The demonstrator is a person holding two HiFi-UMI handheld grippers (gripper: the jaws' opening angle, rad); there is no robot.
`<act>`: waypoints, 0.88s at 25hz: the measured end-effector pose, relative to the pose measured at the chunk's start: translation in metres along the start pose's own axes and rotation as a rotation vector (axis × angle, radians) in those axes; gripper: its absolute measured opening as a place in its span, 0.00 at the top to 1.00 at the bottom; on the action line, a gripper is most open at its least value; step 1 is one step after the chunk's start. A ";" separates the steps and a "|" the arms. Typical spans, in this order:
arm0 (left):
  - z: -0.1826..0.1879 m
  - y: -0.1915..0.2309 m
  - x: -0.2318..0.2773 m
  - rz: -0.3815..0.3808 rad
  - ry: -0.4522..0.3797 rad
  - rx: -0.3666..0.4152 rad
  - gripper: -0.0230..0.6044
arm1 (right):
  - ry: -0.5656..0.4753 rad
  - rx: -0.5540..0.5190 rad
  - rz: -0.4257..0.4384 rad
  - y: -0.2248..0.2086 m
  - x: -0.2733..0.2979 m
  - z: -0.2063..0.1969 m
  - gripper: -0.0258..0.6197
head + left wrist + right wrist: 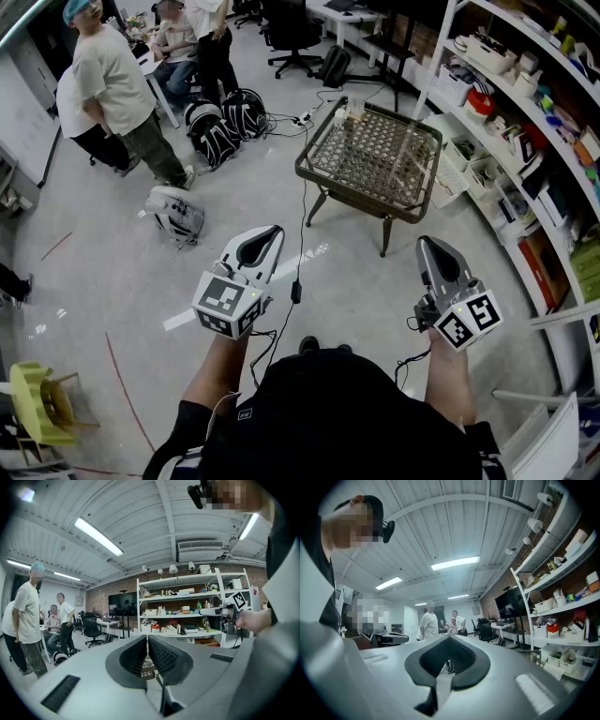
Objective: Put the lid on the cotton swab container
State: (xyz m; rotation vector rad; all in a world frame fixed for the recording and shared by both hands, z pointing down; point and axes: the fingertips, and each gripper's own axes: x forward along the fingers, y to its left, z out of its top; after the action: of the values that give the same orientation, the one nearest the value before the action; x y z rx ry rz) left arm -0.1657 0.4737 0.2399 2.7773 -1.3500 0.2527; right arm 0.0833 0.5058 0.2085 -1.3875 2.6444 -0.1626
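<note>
A small clear container (353, 112) stands at the far left corner of a low lattice-top table (412, 202), some way ahead of me. I cannot pick out a lid. Both grippers are held up in the air in front of my body, well short of the table. My left gripper (273, 231) is shut with nothing between its jaws, and its tip (146, 638) points toward the shelves. My right gripper (427, 243) is shut and empty too (450, 639). Each gripper shows in the other's view: the right gripper (219, 612) and the left gripper (392, 639).
Shelving (525, 103) full of boxes runs along the right. Several people (112, 80) stand or sit at the far left near backpacks (220, 127). A white bag (175, 215) lies on the floor. A cable (298, 253) runs toward me. A green chair (37, 403) stands at lower left.
</note>
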 end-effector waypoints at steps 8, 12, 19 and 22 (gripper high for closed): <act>0.006 -0.019 0.016 0.006 -0.001 0.006 0.94 | 0.008 0.003 0.022 -0.016 -0.009 0.005 0.95; 0.006 -0.025 0.021 0.004 0.006 0.011 0.94 | 0.011 0.008 0.015 -0.021 -0.015 0.002 0.95; 0.002 -0.036 0.031 0.004 0.021 0.011 0.94 | 0.007 0.038 0.003 -0.038 -0.034 -0.003 0.95; 0.003 -0.049 0.036 0.007 0.029 0.013 0.94 | -0.009 0.057 0.001 -0.050 -0.048 -0.001 0.95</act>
State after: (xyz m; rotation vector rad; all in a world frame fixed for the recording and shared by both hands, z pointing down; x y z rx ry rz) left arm -0.1048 0.4756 0.2442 2.7684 -1.3570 0.3015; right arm 0.1504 0.5176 0.2215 -1.3655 2.6118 -0.2290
